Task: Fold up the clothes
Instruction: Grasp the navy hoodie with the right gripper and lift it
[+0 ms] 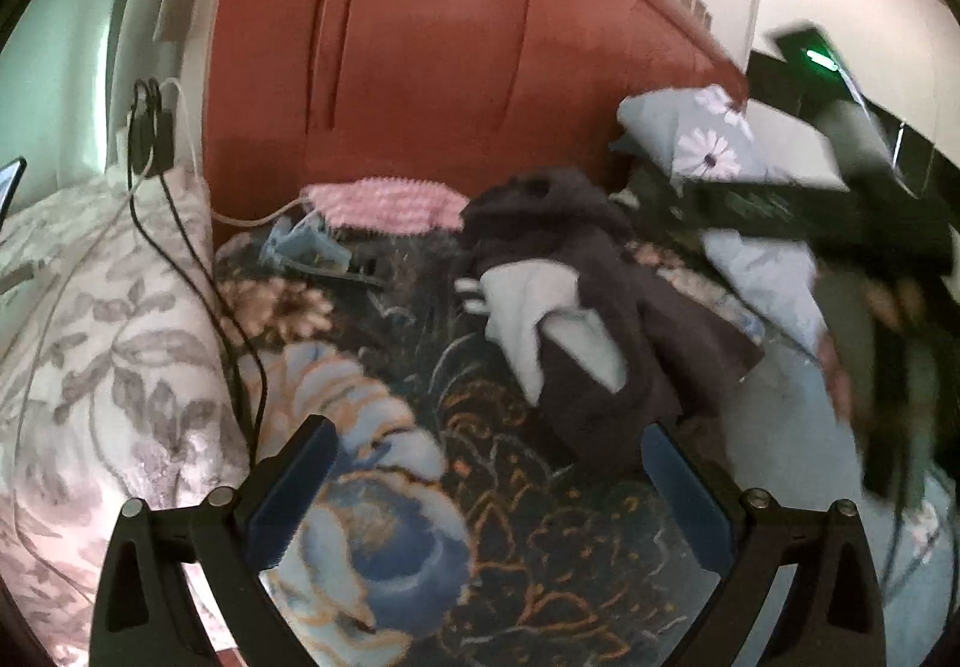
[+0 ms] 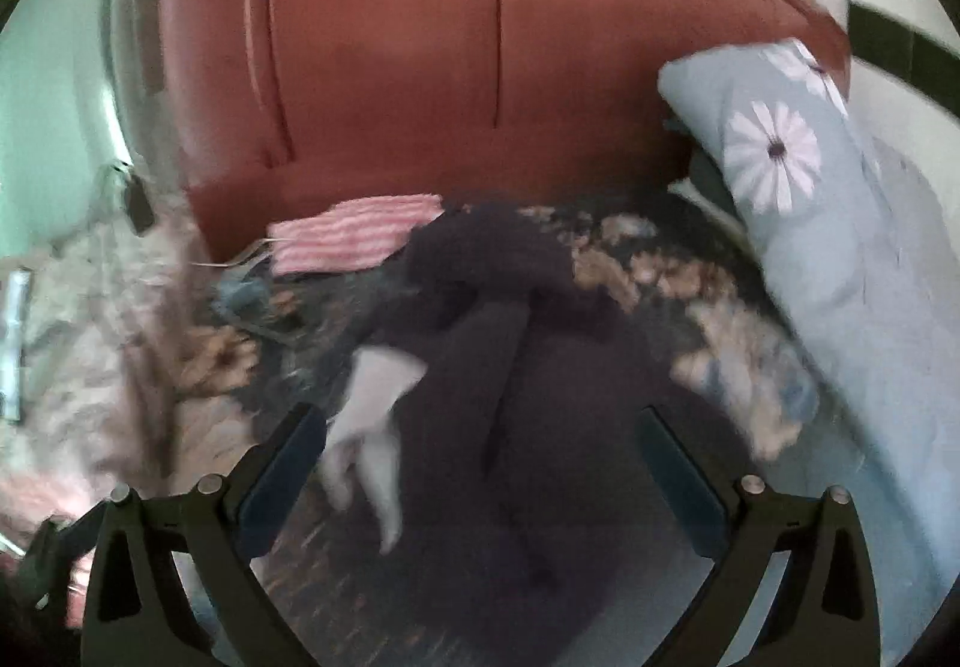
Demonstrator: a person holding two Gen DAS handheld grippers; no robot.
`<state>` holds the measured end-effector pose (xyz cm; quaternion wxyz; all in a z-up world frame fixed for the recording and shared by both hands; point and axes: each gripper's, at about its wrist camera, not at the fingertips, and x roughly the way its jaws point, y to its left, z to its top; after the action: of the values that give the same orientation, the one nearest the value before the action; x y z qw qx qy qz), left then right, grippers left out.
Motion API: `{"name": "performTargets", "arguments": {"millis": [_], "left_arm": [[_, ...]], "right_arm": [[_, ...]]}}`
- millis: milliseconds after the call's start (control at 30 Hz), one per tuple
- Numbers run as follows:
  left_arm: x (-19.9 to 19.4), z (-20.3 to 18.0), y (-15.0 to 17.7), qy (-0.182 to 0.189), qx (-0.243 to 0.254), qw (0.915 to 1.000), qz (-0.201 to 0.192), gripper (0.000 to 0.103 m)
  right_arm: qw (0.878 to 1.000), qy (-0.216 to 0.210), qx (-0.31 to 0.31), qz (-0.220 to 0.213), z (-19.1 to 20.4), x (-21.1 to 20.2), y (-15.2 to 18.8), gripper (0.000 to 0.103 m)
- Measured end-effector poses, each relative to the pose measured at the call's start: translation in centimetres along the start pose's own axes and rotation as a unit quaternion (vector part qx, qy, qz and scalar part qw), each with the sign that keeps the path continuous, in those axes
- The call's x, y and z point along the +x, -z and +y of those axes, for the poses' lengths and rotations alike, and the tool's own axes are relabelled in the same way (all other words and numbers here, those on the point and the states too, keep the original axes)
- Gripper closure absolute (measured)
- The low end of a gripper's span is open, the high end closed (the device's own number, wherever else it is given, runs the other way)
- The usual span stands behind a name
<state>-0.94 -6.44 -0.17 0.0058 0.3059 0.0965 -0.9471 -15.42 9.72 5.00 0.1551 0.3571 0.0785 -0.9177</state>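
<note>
Your left hand-held gripper [image 1: 489, 493] and right hand-held gripper [image 2: 483, 478] both hang spread and empty over the crumpled dark brown garment [image 1: 606, 307], apparently white-lined, on the floral bedspread [image 1: 384, 523].

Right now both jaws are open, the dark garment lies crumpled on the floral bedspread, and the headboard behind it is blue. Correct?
One error: the headboard is red-brown, not blue, as the left wrist view shows. The rest holds: both sets of jaws are open, and the dark garment lies crumpled on the floral bedspread.
</note>
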Motion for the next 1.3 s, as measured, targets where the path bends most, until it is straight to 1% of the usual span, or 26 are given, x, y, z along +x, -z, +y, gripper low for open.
{"name": "performTargets", "arguments": {"millis": [100,233,267,300,367,433,467,500,533,567,600,633,667,767,800,833,867,967,1033,1167,1233,1300], "left_arm": [[0.1,0.6,-0.1,-0.021,-0.007,0.9998,-0.001,0.0],[0.2,1.1,-0.3,-0.037,-0.006,0.9993,-0.006,0.0],[0.3,1.2,-0.4,-0.04,-0.004,0.9992,-0.004,0.0],[0.4,1.2,-0.4,-0.04,-0.005,0.9992,-0.001,0.0],[0.5,1.2,-0.4,-0.035,-0.014,0.9993,0.004,0.0],[0.7,1.1,-0.4,-0.023,-0.021,0.9995,0.009,0.0],[0.7,1.0,-0.4,-0.019,-0.02,0.9996,0.011,0.0],[0.7,0.8,-0.4,-0.015,-0.019,0.9996,0.013,0.0],[0.7,0.7,-0.3,-0.012,-0.018,0.9997,0.013,0.0],[0.6,0.6,-0.3,-0.012,-0.017,0.9997,0.012,0.0],[0.5,0.6,-0.3,-0.011,-0.017,0.9997,0.011,0.0],[0.4,0.6,-0.2,-0.011,-0.018,0.9997,0.009,0.0],[0.3,0.7,-0.2,-0.009,-0.018,0.9998,0.008,0.0],[0.0,1.0,-0.2,-0.007,-0.018,0.9998,0.004,0.0],[-0.1,1.2,-0.2,-0.009,-0.019,0.9998,0.003,0.0],[-0.1,1.4,-0.2,-0.009,-0.024,0.9997,0.002,0.0],[-0.2,1.7,-0.2,-0.007,-0.031,0.9995,0.002,0.0],[-0.3,2.9,-0.3,0.017,-0.064,0.9978,0.001,0.0],[-0.2,3.1,-0.2,0.023,-0.07,0.9972,0.005,0.0],[-0.2,2.6,-0.1,0.022,-0.056,0.9982,0.006,0.0],[-0.3,2.3,0.0,0.037,-0.054,0.9978,0.006,0.0],[-0.4,1.8,0.0,0.06,-0.052,0.9969,0.003,0.0]], "right_arm": [[0.999,0.034,-0.026,0.026,0.2,4.1,-2.9,0.0],[0.993,0.071,-0.072,0.058,0.6,8.5,-4.3,0.0],[0.992,0.077,-0.084,0.06,0.8,9.3,-4.4,0.0],[0.99,0.082,-0.095,0.062,1.1,10.1,-4.5,0.0],[0.986,0.108,-0.112,0.061,1.2,11.7,-4.9,0.0],[0.985,0.124,-0.108,0.057,1.1,12.9,-5.4,0.001],[0.986,0.128,-0.096,0.055,0.8,13.4,-5.8,0.006],[0.989,0.115,-0.076,0.054,0.4,13.5,-6.1,0.011],[0.992,0.101,-0.055,0.053,0.1,13.7,-6.4,0.024],[0.994,0.088,-0.034,0.052,-0.3,13.8,-6.7,0.042],[0.996,0.077,-0.01,0.051,-0.7,13.7,-6.9,0.051],[0.996,0.067,0.013,0.05,-1.0,13.6,-7.0,0.067],[0.997,0.058,0.034,0.046,-1.4,13.1,-7.2,0.079],[0.996,0.01,0.085,0.024,-2.5,11.1,-7.4,0.091],[0.995,-0.004,0.098,0.015,-2.8,10.2,-7.6,0.093],[0.994,-0.016,0.108,0.004,-3.2,9.1,-7.7,0.098],[0.993,-0.025,0.118,-0.009,-3.7,7.8,-7.8,0.098],[0.987,-0.059,0.147,-0.032,-5.2,4.2,-7.7,0.098],[0.986,-0.056,0.154,-0.04,-6.1,2.2,-7.4,0.098],[0.979,-0.056,0.182,-0.068,-8.4,-2.5,-5.7,0.098],[0.978,-0.052,0.186,-0.081,-9.3,-4.9,-4.7,0.098],[0.976,-0.051,0.19,-0.098,-10.3,-7.5,-3.2,0.098]]}}
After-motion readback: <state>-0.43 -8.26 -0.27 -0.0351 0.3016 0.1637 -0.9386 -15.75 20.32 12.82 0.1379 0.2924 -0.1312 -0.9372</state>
